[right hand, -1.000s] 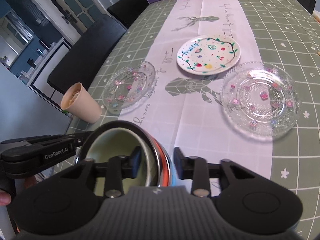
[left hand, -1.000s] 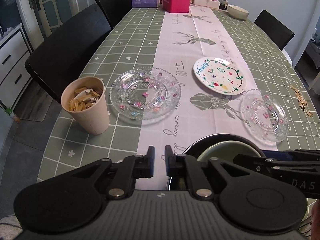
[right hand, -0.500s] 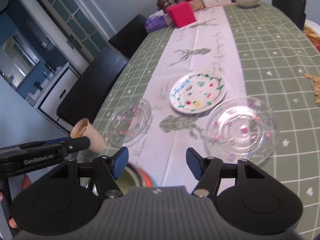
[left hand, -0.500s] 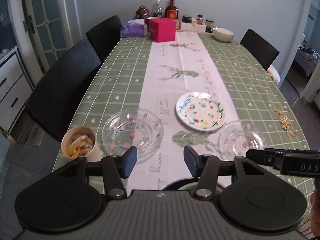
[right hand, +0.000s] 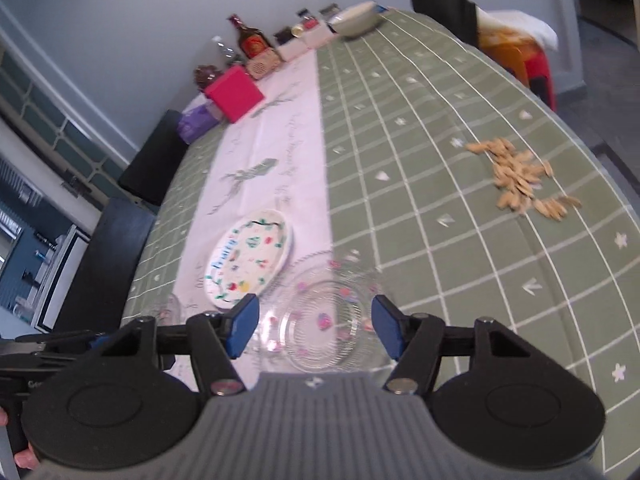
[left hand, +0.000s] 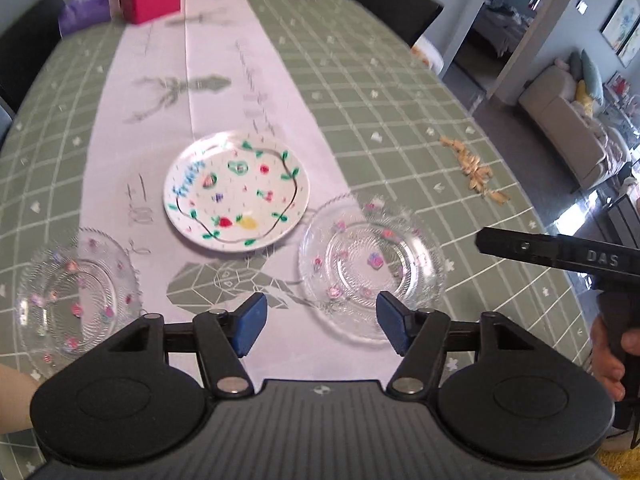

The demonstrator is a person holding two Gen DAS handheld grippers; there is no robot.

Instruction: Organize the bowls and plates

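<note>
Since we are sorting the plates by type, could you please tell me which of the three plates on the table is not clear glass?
The round white ceramic plate painted with coloured fruit; it lies on the white runner between the two clear glass plates.

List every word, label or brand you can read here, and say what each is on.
"DAS": on the right gripper's black body.
"Fruits", roughly, in blue: on the painted white plate.
Script on the white table runner: too blurred.
Red bottle label: too small.
</note>
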